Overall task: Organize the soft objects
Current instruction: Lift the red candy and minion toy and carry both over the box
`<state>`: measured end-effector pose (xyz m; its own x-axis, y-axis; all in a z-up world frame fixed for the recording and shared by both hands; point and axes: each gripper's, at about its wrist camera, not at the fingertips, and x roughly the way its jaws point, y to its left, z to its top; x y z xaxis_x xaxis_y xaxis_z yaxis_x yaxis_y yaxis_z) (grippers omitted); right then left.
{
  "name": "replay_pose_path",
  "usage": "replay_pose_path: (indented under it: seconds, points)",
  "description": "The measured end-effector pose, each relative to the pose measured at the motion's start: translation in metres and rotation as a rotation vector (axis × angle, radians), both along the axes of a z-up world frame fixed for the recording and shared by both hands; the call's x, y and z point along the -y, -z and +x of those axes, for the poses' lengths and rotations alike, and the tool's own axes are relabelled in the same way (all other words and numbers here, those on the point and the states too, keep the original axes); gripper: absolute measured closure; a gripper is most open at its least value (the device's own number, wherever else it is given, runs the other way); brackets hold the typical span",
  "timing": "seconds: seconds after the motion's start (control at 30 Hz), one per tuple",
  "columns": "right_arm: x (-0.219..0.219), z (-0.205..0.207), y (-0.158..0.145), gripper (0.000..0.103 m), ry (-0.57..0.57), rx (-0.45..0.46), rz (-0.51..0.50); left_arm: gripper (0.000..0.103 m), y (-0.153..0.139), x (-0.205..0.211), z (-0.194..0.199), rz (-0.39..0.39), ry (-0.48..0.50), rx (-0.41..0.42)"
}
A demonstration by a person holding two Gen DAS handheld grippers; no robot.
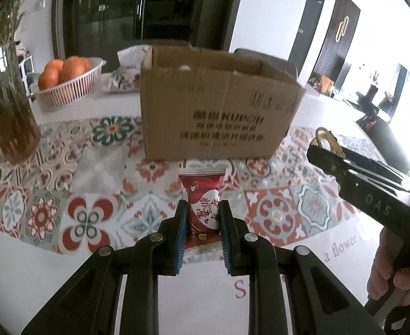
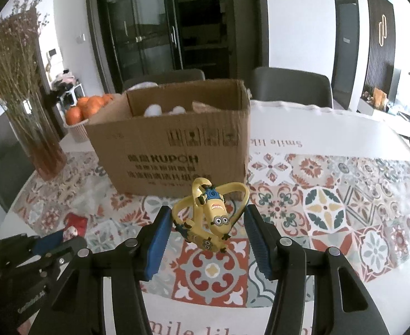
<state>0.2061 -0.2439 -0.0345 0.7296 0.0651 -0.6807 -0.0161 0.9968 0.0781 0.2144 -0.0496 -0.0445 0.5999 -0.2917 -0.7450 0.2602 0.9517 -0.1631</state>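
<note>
My left gripper (image 1: 202, 209) is shut on a red snack packet (image 1: 203, 209) with a white heart, held just above the patterned tablecloth in front of an open cardboard box (image 1: 216, 111). My right gripper (image 2: 207, 217) holds a yellow minion toy (image 2: 210, 215) with looped straps between its blue pads; the straps touch both pads. The box (image 2: 174, 145) stands just beyond it, with white soft things inside (image 2: 153, 110). The right gripper and the toy also show at the right of the left wrist view (image 1: 326, 142).
A glass vase of dried flowers (image 2: 34, 128) stands at the left. A white basket of oranges (image 1: 65, 83) and a tissue pack (image 1: 124, 78) sit behind the box. Grey chairs (image 2: 291, 86) stand at the table's far side.
</note>
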Motion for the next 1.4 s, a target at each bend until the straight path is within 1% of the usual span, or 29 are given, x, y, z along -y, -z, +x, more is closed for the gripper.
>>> replay_pose_path:
  seconds: [0.1, 0.47, 0.83, 1.1, 1.4]
  points:
    - [-0.002, 0.0, -0.009, 0.049, 0.001, 0.02, 0.002, 0.08, -0.009, 0.0, 0.005, -0.018, 0.007, 0.018]
    - [0.003, 0.005, -0.039, 0.049, 0.025, 0.093, 0.034, 0.08, -0.042, 0.006, 0.025, -0.039, 0.027, 0.105]
    - [0.005, 0.029, -0.06, 0.049, 0.028, 0.142, 0.056, 0.08, -0.071, 0.007, 0.054, -0.047, 0.019, 0.171]
    - [0.004, 0.052, -0.072, 0.049, 0.022, 0.174, 0.053, 0.08, -0.083, 0.009, 0.076, -0.03, 0.015, 0.207]
    - [0.0, 0.075, -0.08, 0.048, 0.001, 0.195, 0.035, 0.08, -0.089, 0.01, 0.1, -0.018, 0.008, 0.229]
